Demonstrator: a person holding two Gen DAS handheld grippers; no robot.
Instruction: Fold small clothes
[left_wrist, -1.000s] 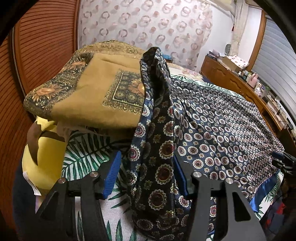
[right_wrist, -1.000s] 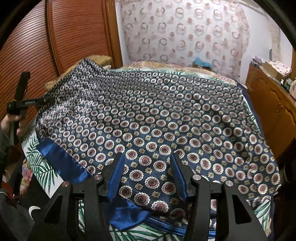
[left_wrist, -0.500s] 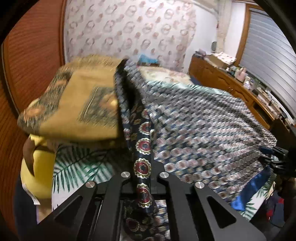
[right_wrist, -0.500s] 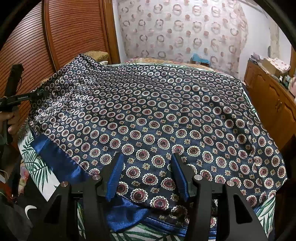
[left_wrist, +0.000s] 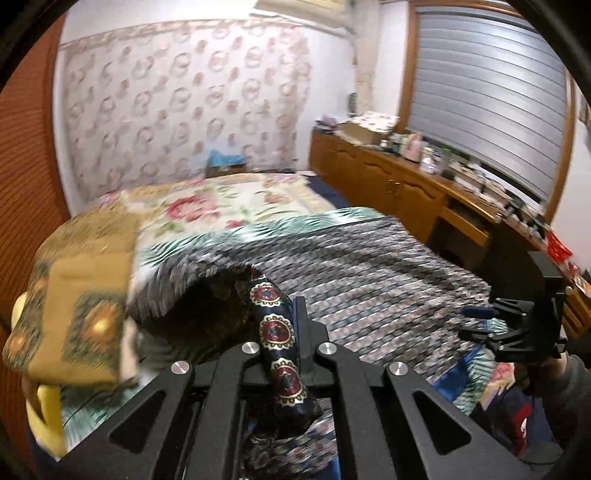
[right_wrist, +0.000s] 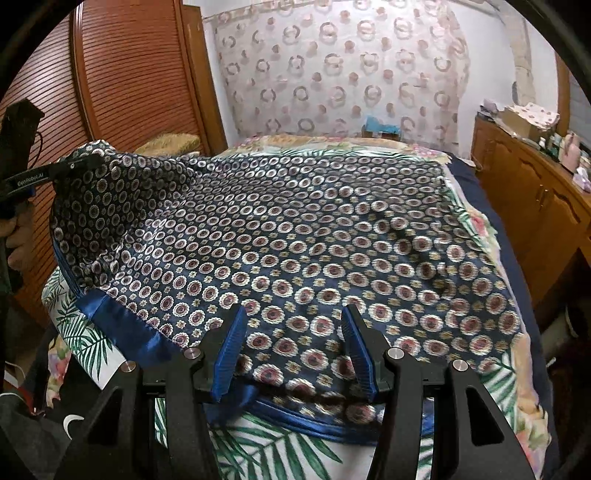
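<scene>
At the far left of the right wrist view, the left gripper (right_wrist: 79, 162) is seen held by a hand (right_wrist: 16, 236) that is partly cut off by the frame edge; its fingers are closed on a corner of the navy medallion-print cloth (right_wrist: 295, 236), which is lifted clear of the bed there so that a dark hollow is formed beneath it. In the left wrist view the same grip is shown from behind: a bunched strip of the cloth (left_wrist: 277, 332) is pinched between the closed fingers (left_wrist: 301, 325), though the pads themselves are mostly hidden by fabric. Much of that view is smeared by motion blur, so the print on the spread part of the cloth cannot be read clearly, and a mustard patterned cushion (left_wrist: 77, 299) at the left is equally soft. The rest of the cloth is spread over the leaf-print bedsheet (right_wrist: 280, 446), with a blue satin border (right_wrist: 122, 328) showing along its near edge. Further right, the right gripper (right_wrist: 291, 350) is held over the near edge with its blue-padded fingers (right_wrist: 229, 347) standing apart and nothing pressed between them; whether the tips rest on the cloth cannot be told. At the far right a wooden cabinet (right_wrist: 535, 195) is partly cut off.
</scene>
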